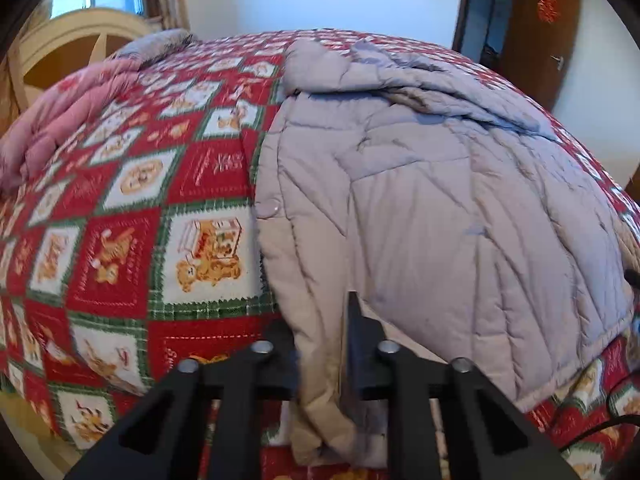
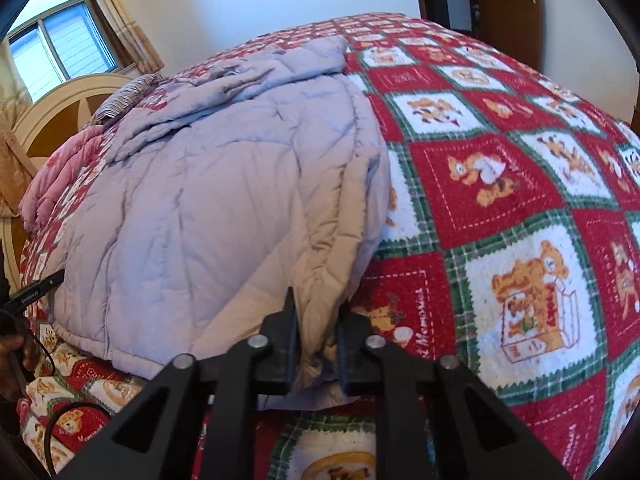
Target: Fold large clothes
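A large pale lilac quilted coat lies spread on a bed under a red and green teddy-bear blanket. My left gripper is shut on the coat's near left hem, and a beige fold of it bunches between the black fingers. In the right wrist view the same coat fills the left half. My right gripper is shut on the coat's near right hem corner, with padded fabric pinched between the pads. The coat's sleeves lie folded across its far end.
A pink quilt lies bunched at the bed's far left by a cream headboard. A window with curtains sits behind it. A brown door stands at the far right. Bare blanket spreads right of the coat.
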Action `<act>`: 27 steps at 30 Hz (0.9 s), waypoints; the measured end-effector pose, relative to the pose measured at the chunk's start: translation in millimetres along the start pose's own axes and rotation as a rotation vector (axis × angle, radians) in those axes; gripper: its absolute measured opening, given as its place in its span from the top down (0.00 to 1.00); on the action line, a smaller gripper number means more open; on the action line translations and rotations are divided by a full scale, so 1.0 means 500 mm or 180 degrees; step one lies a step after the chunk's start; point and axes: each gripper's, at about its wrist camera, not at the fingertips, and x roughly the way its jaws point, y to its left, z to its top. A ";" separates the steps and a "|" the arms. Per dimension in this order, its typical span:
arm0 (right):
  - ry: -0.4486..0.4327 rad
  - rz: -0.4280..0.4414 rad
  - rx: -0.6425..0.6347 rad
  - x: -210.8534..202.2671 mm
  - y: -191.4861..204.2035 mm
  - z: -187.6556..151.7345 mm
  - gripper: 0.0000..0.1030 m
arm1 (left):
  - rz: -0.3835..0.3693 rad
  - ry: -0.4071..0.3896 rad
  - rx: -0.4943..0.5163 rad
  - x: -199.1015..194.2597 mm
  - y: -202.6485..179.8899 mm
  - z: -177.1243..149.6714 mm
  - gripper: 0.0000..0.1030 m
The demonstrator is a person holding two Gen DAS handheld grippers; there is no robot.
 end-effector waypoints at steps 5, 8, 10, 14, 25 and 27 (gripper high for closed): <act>-0.0094 0.0145 0.0066 -0.034 0.000 0.006 0.87 | -0.0228 -0.0203 -0.0009 -0.073 0.018 0.019 0.90; -0.0186 0.0252 0.0042 -0.070 0.008 0.008 0.87 | -0.0309 -0.0366 0.0022 -0.123 0.024 0.034 0.91; -0.0250 0.0299 0.0025 -0.092 0.014 0.011 0.88 | -0.0393 -0.0460 -0.0015 -0.155 0.034 0.045 0.91; -0.0490 0.0511 0.0047 -0.157 0.030 0.034 0.88 | -0.0559 -0.0708 -0.0088 -0.227 0.049 0.079 0.92; -0.1343 0.0769 -0.0057 -0.327 0.073 0.126 0.89 | -0.0560 -0.1323 0.0045 -0.338 0.073 0.165 0.88; -0.1377 0.0770 0.0010 -0.314 0.060 0.156 0.89 | -0.0648 -0.1276 -0.0106 -0.296 0.096 0.194 0.86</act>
